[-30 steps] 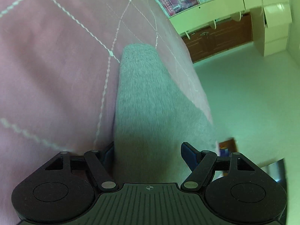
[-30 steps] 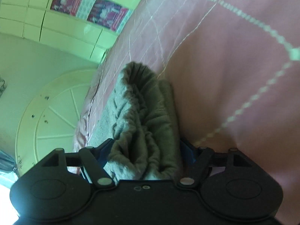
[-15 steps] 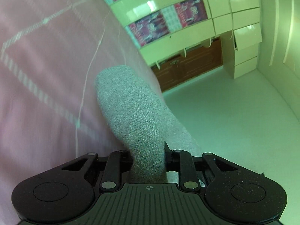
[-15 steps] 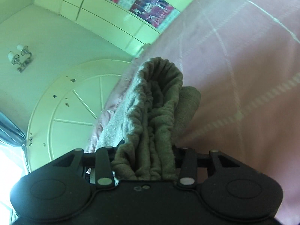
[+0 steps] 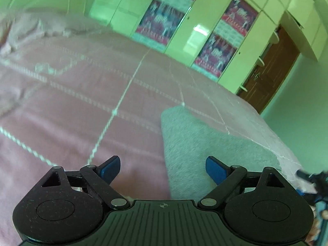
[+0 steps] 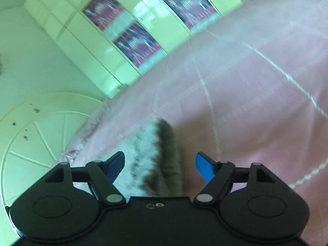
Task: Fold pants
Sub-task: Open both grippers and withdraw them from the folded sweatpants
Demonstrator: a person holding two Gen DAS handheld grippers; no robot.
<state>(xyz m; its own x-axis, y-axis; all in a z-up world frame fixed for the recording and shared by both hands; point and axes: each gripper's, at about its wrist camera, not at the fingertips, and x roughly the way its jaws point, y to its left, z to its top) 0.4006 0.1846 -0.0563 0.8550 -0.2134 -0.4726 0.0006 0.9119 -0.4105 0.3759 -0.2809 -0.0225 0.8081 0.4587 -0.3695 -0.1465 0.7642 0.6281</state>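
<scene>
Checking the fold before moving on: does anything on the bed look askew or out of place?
Nothing stands out. The grey pants lie folded near the edge of the pink bedspread; the waistband end looks bunched, though blur hides detail.

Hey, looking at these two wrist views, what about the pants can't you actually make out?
- Left wrist view: the near end of the grey pants runs under the left claw, whose jaws are opening; the cloth is motion-blurred.
- Right wrist view: the pants are smeared by motion and cut off behind the right claw, jaws also opening, so the fold layers are unclear.
- Neither view shows the whole garment on the pink bedspread.
</scene>
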